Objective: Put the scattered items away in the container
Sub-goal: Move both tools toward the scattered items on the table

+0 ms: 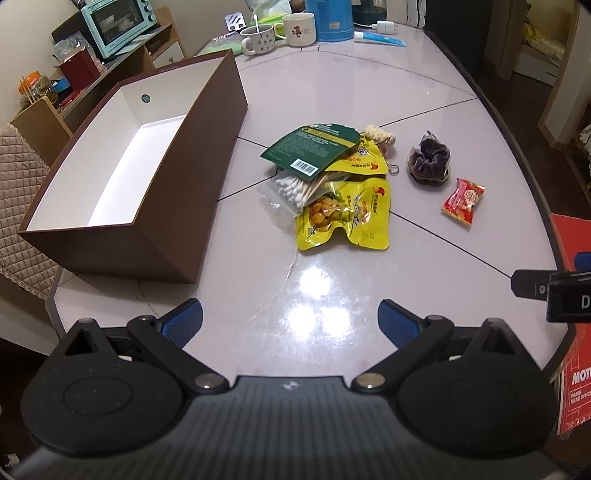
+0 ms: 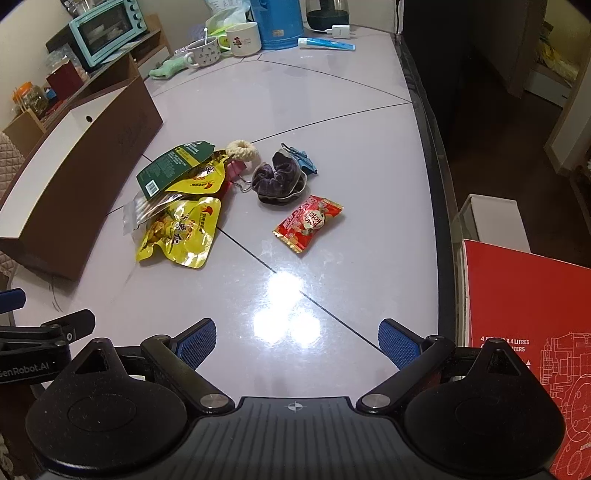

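Observation:
A brown box [image 1: 207, 155] with a white empty inside stands at the table's left, also seen from the right wrist [image 2: 92, 173]. Mid-table lies a pile: a green card pack [image 1: 310, 147] [image 2: 173, 166], a bag of cotton swabs [image 1: 291, 188], two yellow snack pouches [image 1: 347, 218] [image 2: 184, 232] and a cream hair tie [image 2: 242, 149]. Right of it lie a dark purple scrunchie [image 1: 428, 160] [image 2: 279, 179], a blue clip [image 2: 303, 160] and a red candy packet [image 1: 463, 201] [image 2: 308, 221]. My left gripper [image 1: 290, 325] and right gripper [image 2: 297, 343] hover open over the near table, both empty.
Mugs [image 1: 299, 27], a blue jug [image 1: 332, 18], a tube [image 1: 380, 37] and a charger stand at the table's far end. A red carton [image 2: 524, 332] and a white box [image 2: 495, 221] sit past the right edge. A teal oven [image 1: 118, 26] rests on a side shelf.

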Demonstrator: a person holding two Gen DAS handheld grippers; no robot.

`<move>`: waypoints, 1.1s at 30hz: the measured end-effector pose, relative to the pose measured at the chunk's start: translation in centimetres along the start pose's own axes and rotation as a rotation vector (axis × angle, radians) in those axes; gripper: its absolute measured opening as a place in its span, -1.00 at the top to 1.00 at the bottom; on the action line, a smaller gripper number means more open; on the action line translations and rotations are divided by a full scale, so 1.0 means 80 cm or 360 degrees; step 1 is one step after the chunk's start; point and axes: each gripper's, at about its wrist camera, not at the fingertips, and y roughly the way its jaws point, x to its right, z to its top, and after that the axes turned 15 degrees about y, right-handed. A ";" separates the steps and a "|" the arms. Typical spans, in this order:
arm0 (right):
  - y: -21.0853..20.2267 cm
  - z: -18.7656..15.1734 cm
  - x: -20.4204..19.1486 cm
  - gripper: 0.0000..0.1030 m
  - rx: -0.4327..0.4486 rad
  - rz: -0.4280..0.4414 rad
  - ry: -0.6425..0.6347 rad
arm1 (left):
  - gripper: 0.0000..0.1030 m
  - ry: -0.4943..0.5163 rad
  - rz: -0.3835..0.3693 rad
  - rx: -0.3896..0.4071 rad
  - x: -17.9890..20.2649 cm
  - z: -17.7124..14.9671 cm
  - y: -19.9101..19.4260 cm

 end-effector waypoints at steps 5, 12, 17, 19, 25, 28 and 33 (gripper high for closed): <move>0.000 0.002 -0.003 -0.88 -0.0002 -0.0008 -0.0010 | -0.94 -0.0012 -0.0029 -0.0001 -0.006 -0.004 0.002; 0.001 0.000 -0.012 -0.88 -0.0004 0.0008 -0.0008 | -0.94 0.0005 -0.0029 -0.0016 -0.004 0.000 0.000; 0.000 0.006 -0.015 -0.88 -0.0020 0.0020 -0.0028 | -0.94 0.0002 -0.0039 -0.0012 -0.008 0.001 0.001; 0.001 0.007 -0.017 -0.88 -0.0022 0.0020 -0.0031 | -0.94 -0.0001 -0.0040 -0.0013 -0.011 0.000 0.002; 0.004 0.008 -0.023 -0.88 -0.0017 0.0016 -0.0037 | -0.94 -0.0011 -0.0053 -0.0011 -0.016 0.001 0.004; 0.005 0.009 -0.025 -0.88 -0.0019 0.0013 -0.0035 | -0.94 -0.0010 -0.0058 -0.0009 -0.018 0.002 0.005; 0.008 0.010 -0.029 -0.88 -0.0021 0.0010 -0.0026 | -0.94 -0.0009 -0.0066 -0.0007 -0.022 0.003 0.006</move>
